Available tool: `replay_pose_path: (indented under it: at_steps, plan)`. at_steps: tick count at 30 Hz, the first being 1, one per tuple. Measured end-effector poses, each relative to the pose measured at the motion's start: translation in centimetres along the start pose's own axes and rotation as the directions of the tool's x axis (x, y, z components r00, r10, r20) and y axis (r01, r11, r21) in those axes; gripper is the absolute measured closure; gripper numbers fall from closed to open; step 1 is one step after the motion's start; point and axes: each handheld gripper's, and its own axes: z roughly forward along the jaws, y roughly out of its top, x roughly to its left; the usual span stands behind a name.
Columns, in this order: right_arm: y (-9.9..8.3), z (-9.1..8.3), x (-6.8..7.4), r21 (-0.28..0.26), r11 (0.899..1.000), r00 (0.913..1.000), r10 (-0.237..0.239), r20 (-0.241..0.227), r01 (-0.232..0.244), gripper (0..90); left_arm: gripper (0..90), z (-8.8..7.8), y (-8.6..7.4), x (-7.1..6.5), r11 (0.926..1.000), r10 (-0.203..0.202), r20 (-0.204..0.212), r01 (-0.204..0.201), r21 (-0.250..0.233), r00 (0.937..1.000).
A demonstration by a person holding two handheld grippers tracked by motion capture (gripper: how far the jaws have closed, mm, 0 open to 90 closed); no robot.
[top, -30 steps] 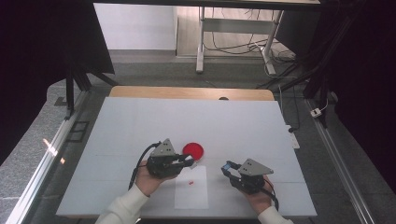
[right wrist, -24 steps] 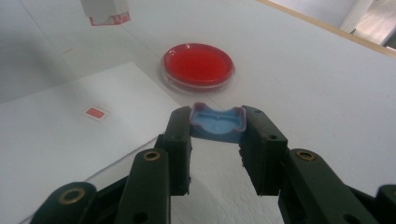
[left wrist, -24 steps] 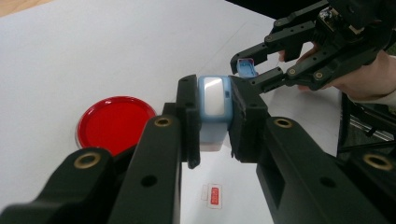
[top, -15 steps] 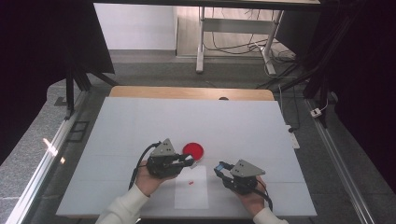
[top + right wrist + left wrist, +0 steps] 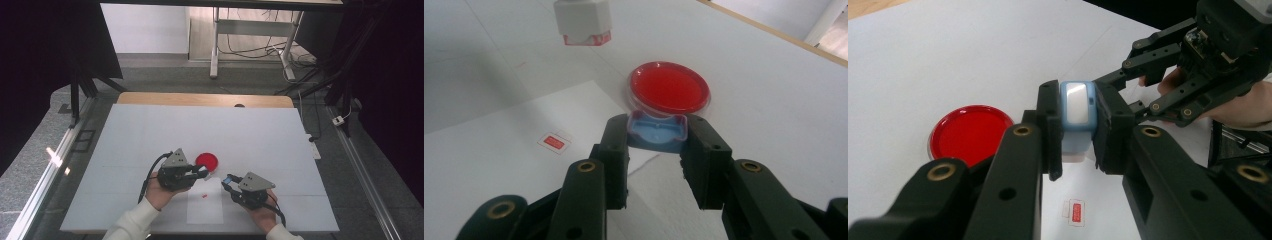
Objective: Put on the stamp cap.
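My left gripper (image 5: 202, 173) (image 5: 1077, 125) is shut on a small block (image 5: 1077, 102) with a light blue top and a white face, held above the table. In the right gripper view its white lower body with a red underside (image 5: 583, 22) hangs at the top edge. The right gripper (image 5: 227, 180) (image 5: 658, 135) is shut on a small blue cap (image 5: 658, 130), just to the right of the left gripper's tips. A round red dish (image 5: 206, 160) (image 5: 970, 134) (image 5: 670, 89) lies just beyond both tips. A small red mark (image 5: 204, 195) (image 5: 1077, 212) (image 5: 554, 142) sits on a white paper sheet (image 5: 205, 212).
The white table top (image 5: 150, 130) stretches wide to the left, right and far side, ending in a wooden strip (image 5: 200, 98) at the back. Black cables trail from both grippers toward the person's sleeves at the near edge.
The right gripper has moved left with the blue cap, closer to the left gripper and the red dish. The left gripper has stayed put.
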Motion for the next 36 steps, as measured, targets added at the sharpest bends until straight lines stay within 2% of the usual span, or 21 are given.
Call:
replay_pose_path:
  at_steps: [17, 36]
  plan:
    - [0.6, 1.5, 1.2, -0.009, 1.000, 0.9994, -0.027, -0.022, 0.027, 64.0, 74.9, 0.0, 0.0, 0.0, 1.0000, -0.002, -0.001, 0.002, -0.002, 1.0000]
    - [1.3, 2.4, 2.3, -0.031, 0.999, 0.9985, -0.045, -0.030, 0.044, 64.0, 74.9, 0.5, 0.0, -0.1, 0.9999, -0.014, -0.007, 0.014, 0.006, 0.9999]
